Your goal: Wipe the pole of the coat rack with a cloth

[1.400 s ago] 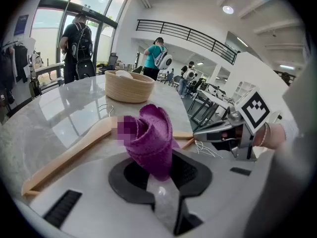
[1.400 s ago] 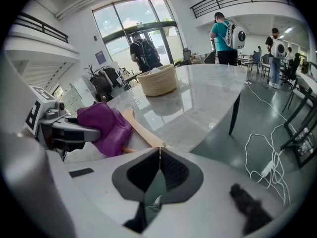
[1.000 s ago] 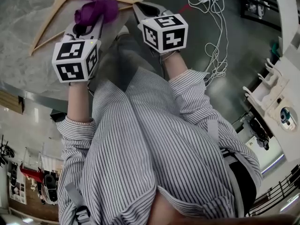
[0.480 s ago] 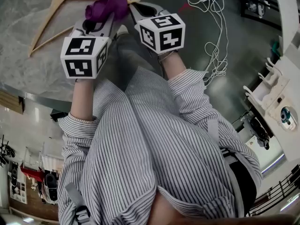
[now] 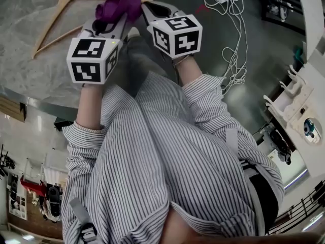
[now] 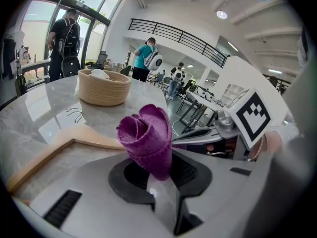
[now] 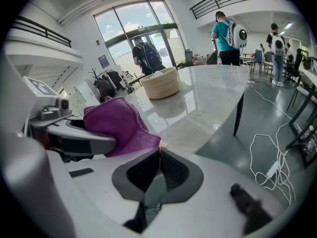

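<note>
A bunched purple cloth (image 5: 121, 6) sticks up from my left gripper (image 5: 112, 20), whose jaws are shut on its lower end (image 6: 147, 140). My right gripper (image 5: 152, 8) sits close beside it on the right, jaws shut with nothing between them (image 7: 158, 155). From the right gripper view the cloth (image 7: 116, 123) hangs over the left gripper's jaw just to the left. Both grippers hover at the edge of a marble table (image 5: 30, 70). No coat rack pole shows in any view.
A wooden hanger (image 5: 56, 14) lies on the table under and left of the cloth. A woven basket (image 6: 104, 87) stands farther back on the table. White cables (image 5: 231, 29) trail on the dark floor to the right. People stand in the background.
The left gripper has moved right and slightly forward with the cloth, closing in beside the right gripper. The right gripper has hardly moved.
</note>
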`<state>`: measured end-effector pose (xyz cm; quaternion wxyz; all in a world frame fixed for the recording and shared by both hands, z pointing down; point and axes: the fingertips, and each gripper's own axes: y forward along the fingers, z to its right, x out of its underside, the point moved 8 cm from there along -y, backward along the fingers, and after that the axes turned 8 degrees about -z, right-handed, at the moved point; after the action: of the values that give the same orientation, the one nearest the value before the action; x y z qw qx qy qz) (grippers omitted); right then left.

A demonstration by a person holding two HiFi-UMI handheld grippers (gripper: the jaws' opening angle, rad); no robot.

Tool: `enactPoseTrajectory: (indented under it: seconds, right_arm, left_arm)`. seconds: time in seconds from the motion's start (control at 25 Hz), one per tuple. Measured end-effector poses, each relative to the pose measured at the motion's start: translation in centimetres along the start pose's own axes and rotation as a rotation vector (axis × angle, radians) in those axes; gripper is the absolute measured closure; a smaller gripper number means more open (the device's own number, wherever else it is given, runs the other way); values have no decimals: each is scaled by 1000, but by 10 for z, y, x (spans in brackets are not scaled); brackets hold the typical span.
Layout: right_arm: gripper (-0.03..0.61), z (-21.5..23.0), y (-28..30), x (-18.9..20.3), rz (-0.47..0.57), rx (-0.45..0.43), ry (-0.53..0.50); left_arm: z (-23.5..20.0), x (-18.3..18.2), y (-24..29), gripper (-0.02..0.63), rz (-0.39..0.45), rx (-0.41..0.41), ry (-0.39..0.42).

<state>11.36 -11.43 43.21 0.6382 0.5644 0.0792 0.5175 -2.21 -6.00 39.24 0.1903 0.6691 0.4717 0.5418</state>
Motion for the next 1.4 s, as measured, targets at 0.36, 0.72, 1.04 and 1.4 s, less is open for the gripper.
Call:
enactPoseTrajectory:
  seconds: [0.36, 0.72, 1.04, 1.4]
  right_arm:
    - [560, -16, -11, -8, 30, -1, -38]
    - [560, -47, -35, -23, 67, -36, -106]
    - [560, -79, -55, -49, 134, -63, -168]
    - [561, -120, -78, -71, 179, -166, -291]
  left_arm:
    - [4, 5, -18, 525, 30, 13, 3]
    - [7, 8, -57, 525, 79, -2, 19]
    - [-1, -1, -99, 525, 154, -61, 28]
    - [-9, -21, -136, 525, 257, -110, 46]
